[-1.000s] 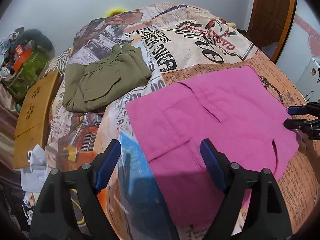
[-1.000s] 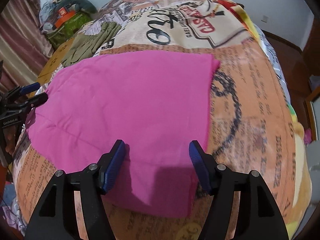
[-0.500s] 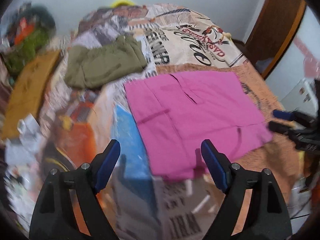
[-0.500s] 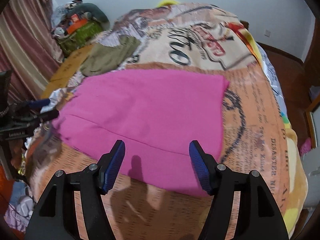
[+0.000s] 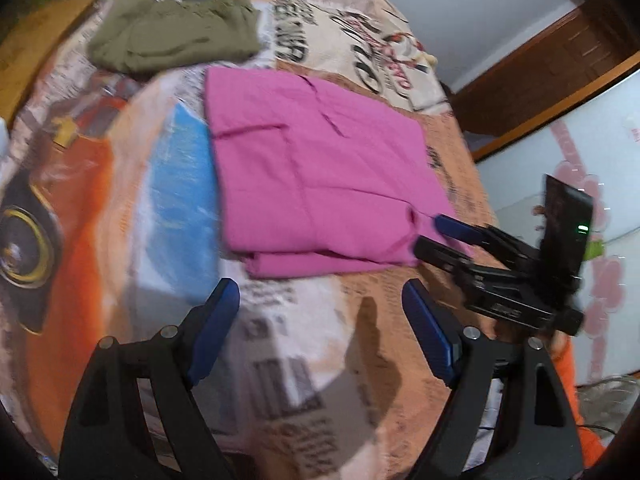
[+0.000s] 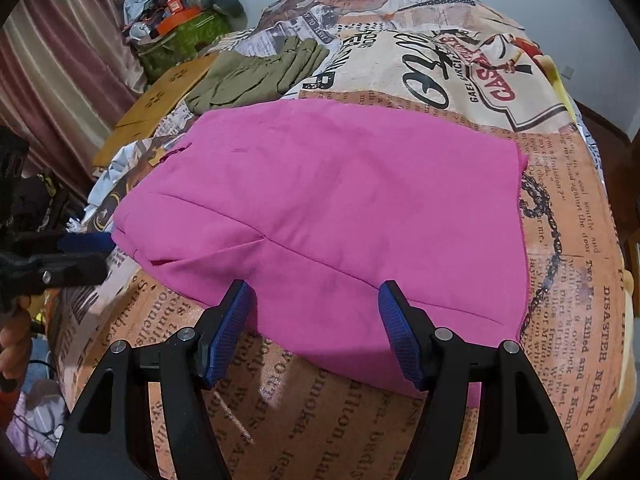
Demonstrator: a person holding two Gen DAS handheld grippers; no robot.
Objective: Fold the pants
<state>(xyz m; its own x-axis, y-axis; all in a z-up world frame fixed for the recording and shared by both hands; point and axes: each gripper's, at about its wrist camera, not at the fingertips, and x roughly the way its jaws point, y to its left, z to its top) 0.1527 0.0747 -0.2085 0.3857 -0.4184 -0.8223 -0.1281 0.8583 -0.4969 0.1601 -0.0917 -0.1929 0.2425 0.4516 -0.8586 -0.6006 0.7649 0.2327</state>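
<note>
Folded pink pants lie flat on the bed with the printed blanket. They also show in the right wrist view. My left gripper is open and empty, held above the blanket short of the pants' near edge. My right gripper is open and empty, its fingertips over the near edge of the pants. The right gripper also shows in the left wrist view, at the pants' right corner. The left gripper shows at the left edge of the right wrist view.
Folded olive-green pants lie on the bed beyond the pink ones, also in the right wrist view. A wooden board and a pile of bags sit left of the bed. A wooden door stands at the right.
Both grippers have pulled back from the pink pants toward the near edge of the bed. The left wrist view has swung right. The pants lie still.
</note>
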